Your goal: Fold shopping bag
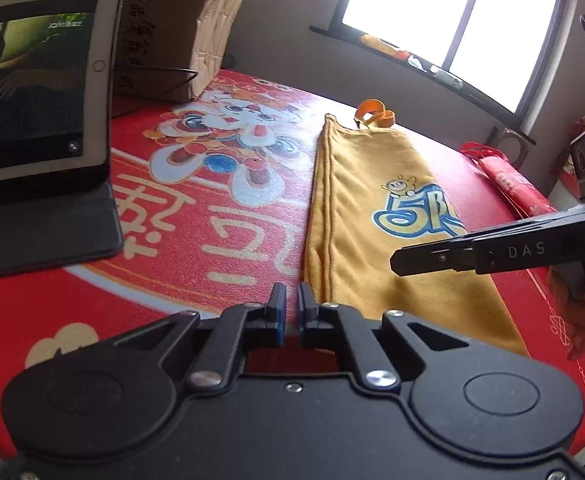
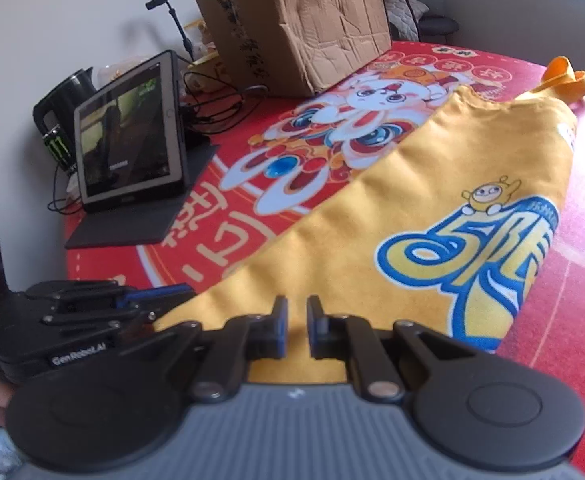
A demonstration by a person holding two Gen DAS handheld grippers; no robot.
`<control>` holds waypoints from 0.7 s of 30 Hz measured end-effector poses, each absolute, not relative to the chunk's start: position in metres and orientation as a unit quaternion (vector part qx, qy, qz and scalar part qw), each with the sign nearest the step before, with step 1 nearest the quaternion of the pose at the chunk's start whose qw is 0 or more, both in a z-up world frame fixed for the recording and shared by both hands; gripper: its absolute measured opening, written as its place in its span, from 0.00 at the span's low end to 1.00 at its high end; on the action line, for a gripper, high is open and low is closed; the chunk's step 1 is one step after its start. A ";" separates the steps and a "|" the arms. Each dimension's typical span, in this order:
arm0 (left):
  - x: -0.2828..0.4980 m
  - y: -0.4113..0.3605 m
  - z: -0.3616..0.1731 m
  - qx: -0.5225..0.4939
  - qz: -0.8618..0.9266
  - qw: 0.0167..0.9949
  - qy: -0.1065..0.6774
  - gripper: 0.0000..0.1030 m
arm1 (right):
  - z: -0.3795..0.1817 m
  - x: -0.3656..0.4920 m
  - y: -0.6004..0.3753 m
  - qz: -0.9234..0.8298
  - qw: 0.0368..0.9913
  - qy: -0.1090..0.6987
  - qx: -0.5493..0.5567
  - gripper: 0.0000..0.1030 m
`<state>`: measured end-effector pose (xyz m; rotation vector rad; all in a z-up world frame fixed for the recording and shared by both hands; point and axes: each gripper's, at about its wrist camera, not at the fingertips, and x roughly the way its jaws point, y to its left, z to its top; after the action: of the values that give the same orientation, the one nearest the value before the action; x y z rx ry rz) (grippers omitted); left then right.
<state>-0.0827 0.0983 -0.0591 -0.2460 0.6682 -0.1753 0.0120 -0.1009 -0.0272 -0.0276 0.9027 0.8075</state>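
1. The left tool (image 1: 291, 304) hovers over the red printed mat (image 1: 196, 240) at the near left corner of the shopping bag (image 1: 356, 216); its fingers stand a little apart with nothing between them.
2. The right tool (image 2: 296, 330) sits low over the bag's near edge, fingers likewise narrowly parted and holding no cloth. From the left wrist view it reaches in from the right, just above the fabric.
3. The yellow bag lies flat on the worktop, already narrowed to a long strip, printed logo (image 2: 464, 240) up, running away from the tools.
4. Judged from this, the next fold brings the near end toward the far end. To do it well, each tool should pinch one near corner through all layers, lift together, and carry the edge evenly so the side seams stay aligned.
5. At the far end the orange handles (image 2: 564, 76) stick out; tucking them in would keep the fold tidy.
6. A tablet (image 1: 40, 92) and cardboard box (image 2: 292, 20) stand further back, well clear of the bag.
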 end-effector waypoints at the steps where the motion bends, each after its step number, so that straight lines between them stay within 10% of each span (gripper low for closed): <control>1: -0.082 0.093 -0.059 -0.117 -0.094 0.932 0.328 0.04 | -0.028 0.011 -0.104 0.378 0.821 0.428 -0.014 0.10; 21: -0.085 0.056 -0.021 -0.076 -0.171 0.938 0.291 0.09 | -0.045 0.012 -0.121 0.390 0.804 0.444 0.057 0.00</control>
<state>-0.0851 0.0557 -0.0210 -0.1544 0.5952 -0.3490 0.0120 -0.1211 -0.0453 0.1227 0.9517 0.8356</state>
